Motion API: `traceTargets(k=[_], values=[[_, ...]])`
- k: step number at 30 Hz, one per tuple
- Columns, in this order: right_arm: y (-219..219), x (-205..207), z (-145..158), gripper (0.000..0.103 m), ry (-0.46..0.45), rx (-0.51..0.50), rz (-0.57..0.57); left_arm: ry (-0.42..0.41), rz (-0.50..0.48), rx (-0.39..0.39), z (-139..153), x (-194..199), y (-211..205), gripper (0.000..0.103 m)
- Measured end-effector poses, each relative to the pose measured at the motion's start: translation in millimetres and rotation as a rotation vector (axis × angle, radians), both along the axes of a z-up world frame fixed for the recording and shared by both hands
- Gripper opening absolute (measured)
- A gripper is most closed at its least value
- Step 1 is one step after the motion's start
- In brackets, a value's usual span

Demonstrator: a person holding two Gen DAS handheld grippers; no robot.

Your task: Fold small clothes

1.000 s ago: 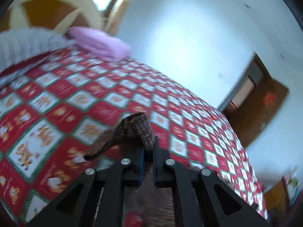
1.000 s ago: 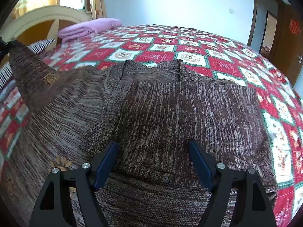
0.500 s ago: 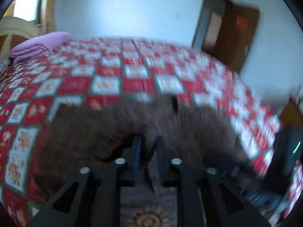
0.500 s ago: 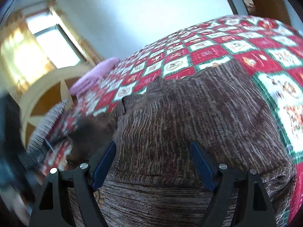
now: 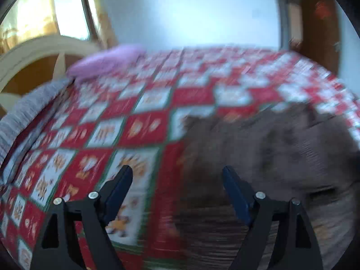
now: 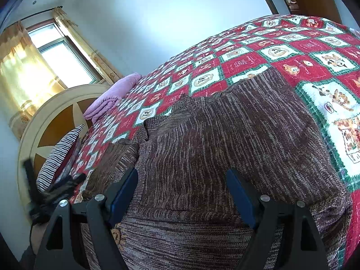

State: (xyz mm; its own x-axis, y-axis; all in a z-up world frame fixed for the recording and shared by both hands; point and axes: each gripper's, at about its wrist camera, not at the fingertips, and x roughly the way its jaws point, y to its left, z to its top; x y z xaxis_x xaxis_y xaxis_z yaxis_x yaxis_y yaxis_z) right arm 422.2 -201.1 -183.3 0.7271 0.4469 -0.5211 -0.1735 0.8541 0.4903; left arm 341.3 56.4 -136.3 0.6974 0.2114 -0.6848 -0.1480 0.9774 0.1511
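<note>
A brown knitted sweater (image 6: 225, 139) lies spread on the red, white and green patterned bedspread (image 6: 292, 51), with a sleeve folded in over its body. My right gripper (image 6: 182, 184) is open and empty just above the sweater's lower part. My left gripper (image 5: 177, 186) is open and empty, hovering over the sweater's left edge (image 5: 258, 157) and the bedspread (image 5: 135, 123). The left wrist view is motion-blurred. The left gripper shows as a dark blur at the lower left of the right wrist view (image 6: 49, 193).
A folded pink cloth (image 6: 112, 94) lies at the head of the bed by the cream headboard (image 6: 56, 117). A striped pillow (image 6: 60, 153) rests against it. A window with yellow curtains (image 6: 33, 67) is behind. A wooden door (image 5: 319, 22) stands to the right.
My left gripper carried the sleeve over the sweater, let it go and opened, then swung back left. My right gripper stayed open over the sweater and tilted.
</note>
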Motion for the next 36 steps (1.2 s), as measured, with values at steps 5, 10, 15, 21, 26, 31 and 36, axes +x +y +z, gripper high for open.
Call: traceTargets(k=[5,10,15,21,26,31,36], values=[[13,-2,10,0.081,0.011,-0.120,-0.023,0.088,0.032,-0.079,-21,1,25,0.092],[83,-10,49,0.081,-0.047,-0.316,0.097,0.087,0.053,-0.150,-29,-2,33,0.101],[172,2,29,0.079,-0.024,-0.655,0.250,0.088,0.060,-0.209,-33,1,38,0.103],[196,34,-7,0.055,0.092,-0.688,0.282,0.084,0.060,-0.209,-35,0,38,0.103],[181,36,26,0.007,0.022,-0.641,0.238,0.082,0.058,-0.218,-34,0,40,0.103],[131,61,45,0.013,0.065,-0.533,0.111,0.081,0.057,-0.220,-34,1,40,0.103],[82,67,27,0.058,0.185,-0.417,0.033,0.082,0.057,-0.213,-34,0,39,0.103]])
